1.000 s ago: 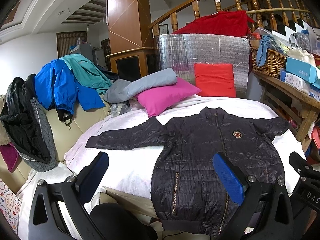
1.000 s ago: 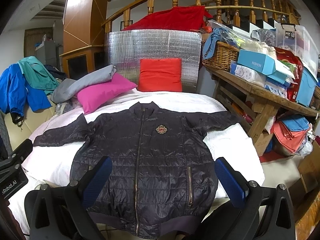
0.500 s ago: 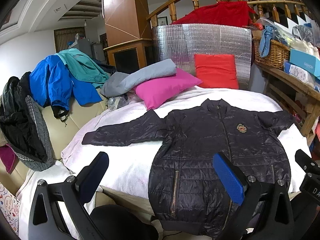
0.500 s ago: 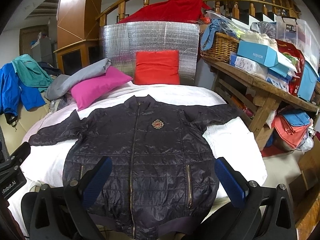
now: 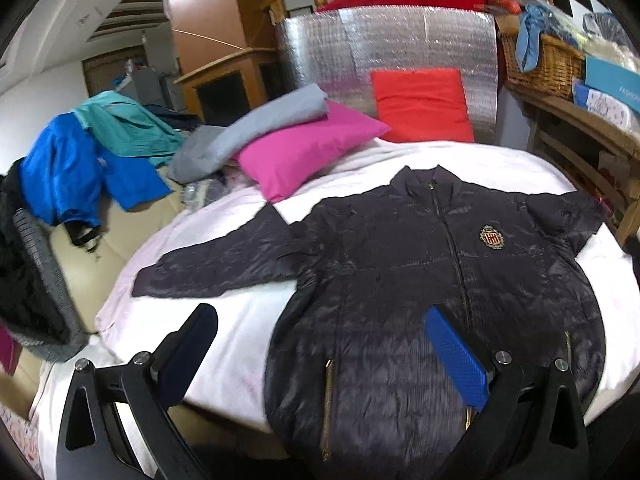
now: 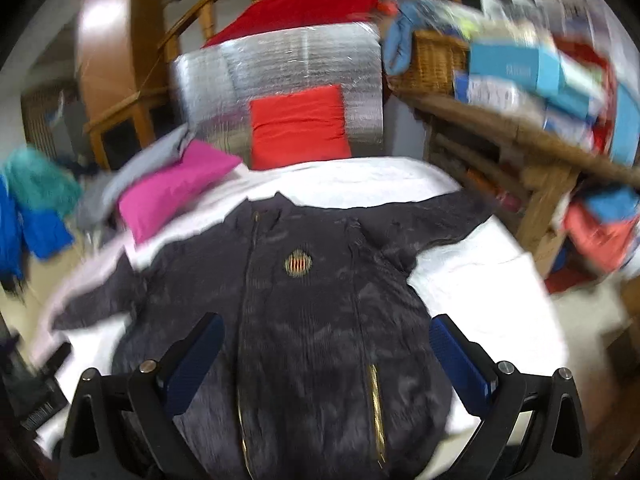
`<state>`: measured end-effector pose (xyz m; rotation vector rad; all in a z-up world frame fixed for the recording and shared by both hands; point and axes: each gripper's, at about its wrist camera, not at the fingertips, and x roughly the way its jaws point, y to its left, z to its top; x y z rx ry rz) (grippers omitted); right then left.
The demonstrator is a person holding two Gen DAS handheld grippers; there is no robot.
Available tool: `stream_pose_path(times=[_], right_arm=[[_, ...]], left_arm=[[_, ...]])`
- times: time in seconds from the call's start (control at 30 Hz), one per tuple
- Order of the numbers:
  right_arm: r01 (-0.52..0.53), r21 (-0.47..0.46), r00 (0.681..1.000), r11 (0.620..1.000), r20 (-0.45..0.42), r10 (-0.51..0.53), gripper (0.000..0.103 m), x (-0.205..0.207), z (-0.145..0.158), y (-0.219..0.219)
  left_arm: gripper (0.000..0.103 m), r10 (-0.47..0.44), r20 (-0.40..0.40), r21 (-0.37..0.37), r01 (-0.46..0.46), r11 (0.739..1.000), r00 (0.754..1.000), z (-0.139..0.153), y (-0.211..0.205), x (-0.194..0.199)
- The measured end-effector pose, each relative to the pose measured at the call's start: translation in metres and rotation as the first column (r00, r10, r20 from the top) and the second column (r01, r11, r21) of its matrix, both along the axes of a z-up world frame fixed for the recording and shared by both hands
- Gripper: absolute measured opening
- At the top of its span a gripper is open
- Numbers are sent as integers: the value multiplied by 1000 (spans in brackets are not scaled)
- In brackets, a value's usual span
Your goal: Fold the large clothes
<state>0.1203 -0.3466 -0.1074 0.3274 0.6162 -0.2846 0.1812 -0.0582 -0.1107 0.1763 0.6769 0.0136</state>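
Note:
A black quilted jacket (image 5: 420,280) lies flat, front up and zipped, on a white-covered bed (image 5: 240,320). Both sleeves are spread out to the sides. It has a gold crest on the chest. It also shows in the right wrist view (image 6: 304,320), which is blurred. My left gripper (image 5: 320,356) is open and empty above the jacket's lower left side. My right gripper (image 6: 326,360) is open and empty above the jacket's lower front.
A pink cushion (image 5: 308,148), a red cushion (image 5: 420,104) and a grey folded cloth (image 5: 248,136) lie at the bed's far end. Blue and teal jackets (image 5: 80,160) hang over a sofa on the left. A wooden shelf (image 6: 520,132) with boxes and a basket stands right.
Both grippers have moved forward and closer to the jacket, which now looks larger in both views. Both stay open. The jacket has not moved.

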Motion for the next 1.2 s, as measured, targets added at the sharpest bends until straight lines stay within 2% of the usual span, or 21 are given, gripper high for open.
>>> stream_pose_path(times=[0.07,0.13,0.23,0.3,0.37,0.4,0.43,0.53,0.6,0.63,0.67,0.73,0.77,0.83,0.87,0.93,1.0,1.1,1.2], right_arm=[[24,116,999,993,44,-29,103,26,-13,-57],[45,217,997,975,53,-58,103,52,-32,-111],[96,405,987,909,79,-139,103,86,-70,-196],[153,570,969,807,73,-235,103,103,-100,-252],[169,689,953,705,69,-296,103,116,-126,-290],[178,729,941,661,71,-332,103,122,-138,-306],[189,747,932,638,67,-355,103,127,-146,-318],[276,751,913,600,-11,-408,99,147,-170,-348],[306,767,901,564,-43,-431,90,160,-186,-365],[301,771,899,562,-34,-436,87,164,-188,-371],[302,760,897,575,-22,-442,78,169,-187,-375],[299,749,908,591,-33,-418,41,180,-188,-378],[288,750,918,595,-39,-395,11,186,-192,-376],[304,714,913,631,-31,-406,10,190,-187,-370],[300,685,917,664,-17,-397,8,193,-179,-364],[255,645,932,720,35,-361,8,199,-154,-350],[163,613,947,773,121,-296,8,204,-124,-326],[28,590,957,807,218,-192,8,207,-86,-283],[-126,581,955,804,290,-59,8,198,-59,-219]], left_arm=[[103,-10,-11,9,10,1000,1000,-14,-10,33],[103,-12,-50,27,13,1000,999,-34,-23,75],[103,-19,-93,42,23,999,995,-59,-38,122],[103,-12,-134,46,18,999,991,-77,-46,152],[103,2,-158,29,3,1000,987,-91,-50,176],[103,6,-161,18,-3,1000,987,-95,-50,182],[103,4,-162,4,-3,1000,987,-100,-50,188],[103,-5,-182,8,7,1000,983,-112,-52,198],[103,-12,-194,13,14,1000,981,-117,-54,204],[103,-14,-196,17,17,1000,980,-120,-56,207],[103,-13,-201,27,18,999,980,-122,-58,210],[103,-16,-212,32,23,999,977,-126,-62,214],[103,-18,-216,31,25,999,976,-127,-64,216],[103,-22,-207,35,30,999,978,-126,-67,218],[103,-20,-195,41,29,999,981,-124,-69,217],[103,-16,-172,47,24,999,985,-119,-70,216],[103,-15,-147,46,22,999,989,-115,-70,213],[103,-12,-135,48,19,999,991,-111,-67,209],[103,4,-129,52,3,999,992,-109,-61,205]])
